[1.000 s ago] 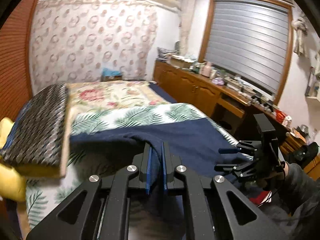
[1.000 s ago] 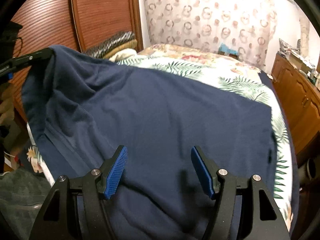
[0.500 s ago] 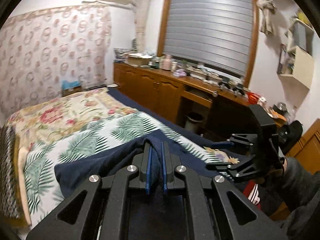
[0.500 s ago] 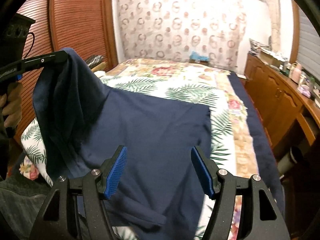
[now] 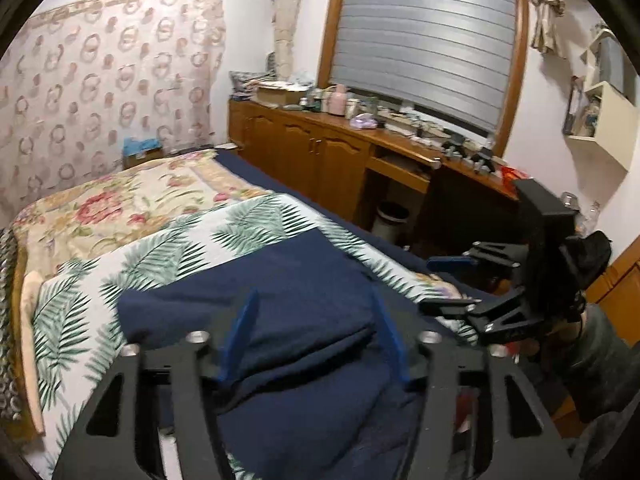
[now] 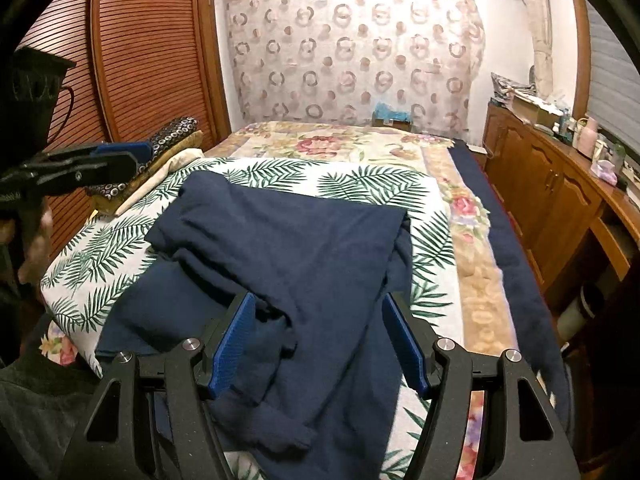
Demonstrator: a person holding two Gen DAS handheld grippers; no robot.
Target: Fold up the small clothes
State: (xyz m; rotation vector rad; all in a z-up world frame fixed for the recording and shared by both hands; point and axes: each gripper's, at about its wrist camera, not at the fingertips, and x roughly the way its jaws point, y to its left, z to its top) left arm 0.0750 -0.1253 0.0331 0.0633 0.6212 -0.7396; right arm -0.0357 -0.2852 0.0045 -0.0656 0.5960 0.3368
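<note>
Two tongs, left (image 5: pixel 314 334) just opened and right (image 6: pixel 316 344) agape, hover empty over the soft, limp navy fleece garment (image 6: pixel 304 248) lying half-folded mid-frame on the palm-print bed (image 6: pixel 360 184); best pinched at an edge.

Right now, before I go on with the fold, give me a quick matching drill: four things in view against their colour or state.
1 garment
2 left gripper
3 cabinets
4 blanket

a brown wood
b fern print
c navy, lying loose on the bed
d jaws just opened, gripping nothing

Pairs: 1-c, 2-d, 3-a, 4-b
</note>
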